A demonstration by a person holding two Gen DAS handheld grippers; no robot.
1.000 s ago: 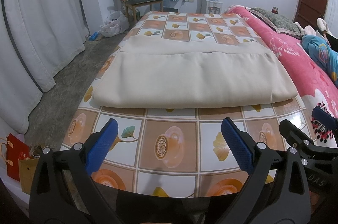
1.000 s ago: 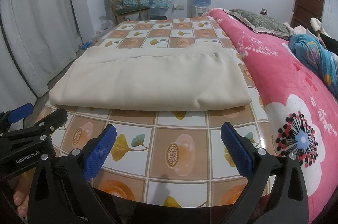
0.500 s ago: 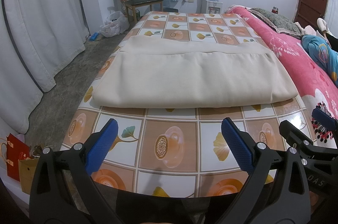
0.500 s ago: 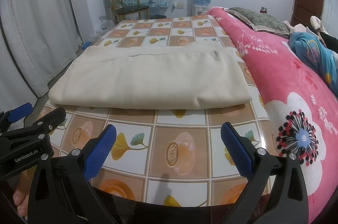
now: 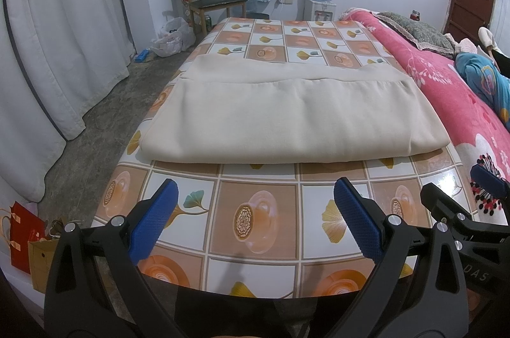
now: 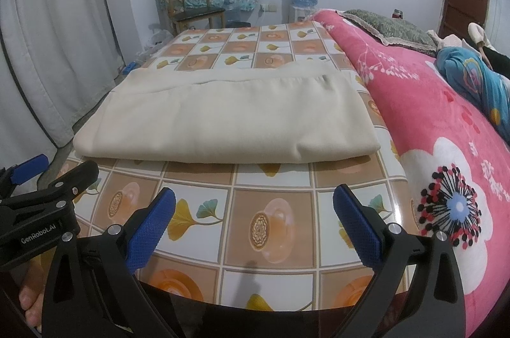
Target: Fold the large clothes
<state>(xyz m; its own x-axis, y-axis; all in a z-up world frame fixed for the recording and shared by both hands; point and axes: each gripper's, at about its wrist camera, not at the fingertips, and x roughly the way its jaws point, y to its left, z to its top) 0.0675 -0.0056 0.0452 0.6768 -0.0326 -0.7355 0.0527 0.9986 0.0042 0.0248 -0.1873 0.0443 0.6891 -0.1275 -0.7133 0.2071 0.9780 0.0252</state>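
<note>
Large cream cloth (image 5: 296,118), plain and unpatterned, folded into a wide flat rectangle of at least two layers. Lying flat across the middle of the counter (image 5: 264,217) on its tiled-pattern covering. Upper layer stopping short of the far edge, leaving a strip of the lower layer showing. Near fold rounded, thick, possibly more layers inside.

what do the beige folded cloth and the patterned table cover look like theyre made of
Beige folded cloth: likely a matte woven fabric, fairly thick; no shine, soft rounded fold edge, a stitched hem across the top layer.
Patterned table cover: probably vinyl or oilcloth; glossy glare at its right edge, lies smooth with printed tiles.
</note>
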